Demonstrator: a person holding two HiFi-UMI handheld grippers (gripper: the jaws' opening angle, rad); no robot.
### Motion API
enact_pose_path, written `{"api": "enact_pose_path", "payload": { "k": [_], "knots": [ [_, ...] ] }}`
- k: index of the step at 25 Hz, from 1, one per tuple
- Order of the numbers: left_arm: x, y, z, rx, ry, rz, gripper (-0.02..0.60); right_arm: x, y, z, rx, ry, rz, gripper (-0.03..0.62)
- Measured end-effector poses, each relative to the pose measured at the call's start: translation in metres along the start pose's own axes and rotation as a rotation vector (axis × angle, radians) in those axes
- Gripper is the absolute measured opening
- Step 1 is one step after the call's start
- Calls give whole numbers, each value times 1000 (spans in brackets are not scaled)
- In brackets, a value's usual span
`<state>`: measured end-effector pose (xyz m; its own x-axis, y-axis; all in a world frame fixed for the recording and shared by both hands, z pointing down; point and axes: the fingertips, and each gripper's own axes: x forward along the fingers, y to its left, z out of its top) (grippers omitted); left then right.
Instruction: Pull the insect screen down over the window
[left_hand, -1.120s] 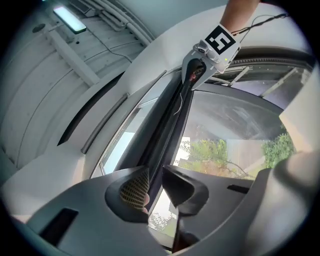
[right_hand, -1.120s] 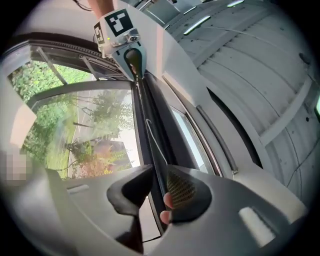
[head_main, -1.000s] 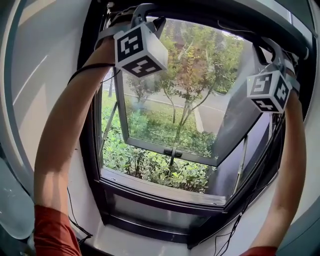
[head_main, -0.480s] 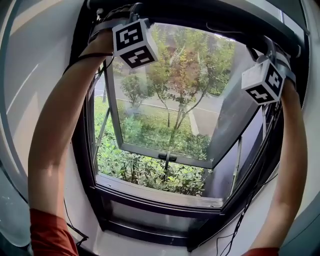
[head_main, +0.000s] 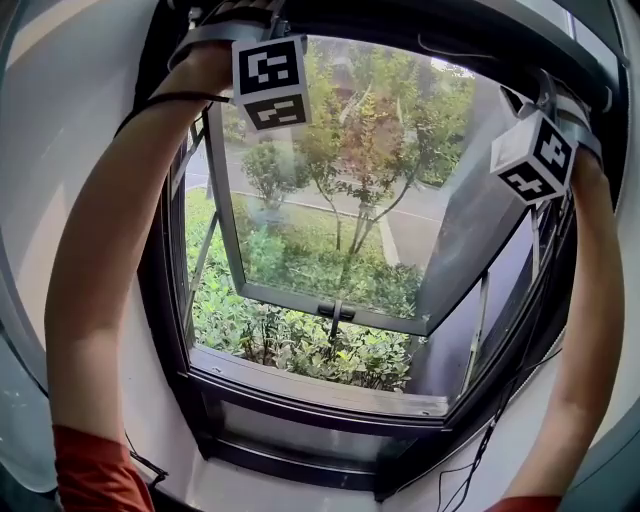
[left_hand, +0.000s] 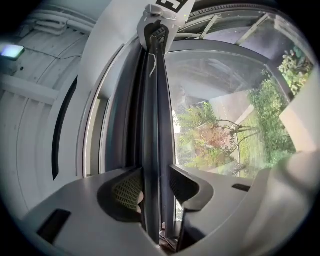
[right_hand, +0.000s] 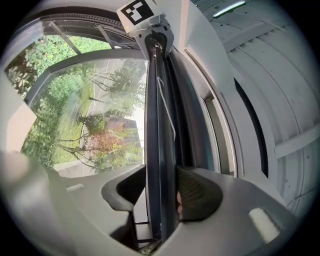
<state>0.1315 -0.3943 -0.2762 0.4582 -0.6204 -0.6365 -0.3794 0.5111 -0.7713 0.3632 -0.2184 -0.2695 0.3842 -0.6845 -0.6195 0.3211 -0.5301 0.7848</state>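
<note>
The insect screen's dark pull bar (left_hand: 151, 115) sits rolled up at the top of the window frame (head_main: 400, 25). My left gripper (left_hand: 154, 182) straddles the bar near its left end; its jaws are opening, with the bar between them and the pads beside it. The right gripper (right_hand: 161, 187) straddles the same bar (right_hand: 159, 115) near the right end, its jaws also opening around it. In the head view only the two marker cubes (head_main: 270, 80) (head_main: 535, 155) show, raised high; the jaws themselves are hidden up at the frame.
The glass sash (head_main: 330, 200) is tilted outward, its handle (head_main: 335, 311) at the lower edge. Stay arms (head_main: 205, 250) stand at the sides. The sill (head_main: 320, 385) lies below, and cables (head_main: 500, 420) hang at the right. Trees and bushes lie outside.
Both arms have reached a little higher toward the top of the frame. The left marker cube has turned and moved up; the right cube has barely shifted.
</note>
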Motion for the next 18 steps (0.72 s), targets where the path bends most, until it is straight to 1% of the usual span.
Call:
{"api": "enact_pose_path", "payload": {
  "k": [2,5,7,9,11,14,16,18],
  "knots": [
    [-2,1,-1,1,2,6,150,-2,1,1,-21,9,14,186],
    [-7,-3,0,-16,-5,16,150,-7,4,1,-42,16,12,186],
    [-13,-9,1,-25,-14,10,163,-12,11,1,-38,20,38,187],
    [-19,-16,1,-17,-26,4,164,-17,16,1,-50,25,54,187],
    [-24,-20,1,1,-29,1,166,-22,19,1,-72,28,39,187],
    [-32,-28,-1,19,-3,-10,166,-27,27,3,-77,32,13,187],
    [-37,-32,-1,27,13,-14,166,-31,34,3,-64,42,13,187],
    [-42,-38,2,24,12,-20,166,-37,39,0,-56,54,26,190]
  ]
}}
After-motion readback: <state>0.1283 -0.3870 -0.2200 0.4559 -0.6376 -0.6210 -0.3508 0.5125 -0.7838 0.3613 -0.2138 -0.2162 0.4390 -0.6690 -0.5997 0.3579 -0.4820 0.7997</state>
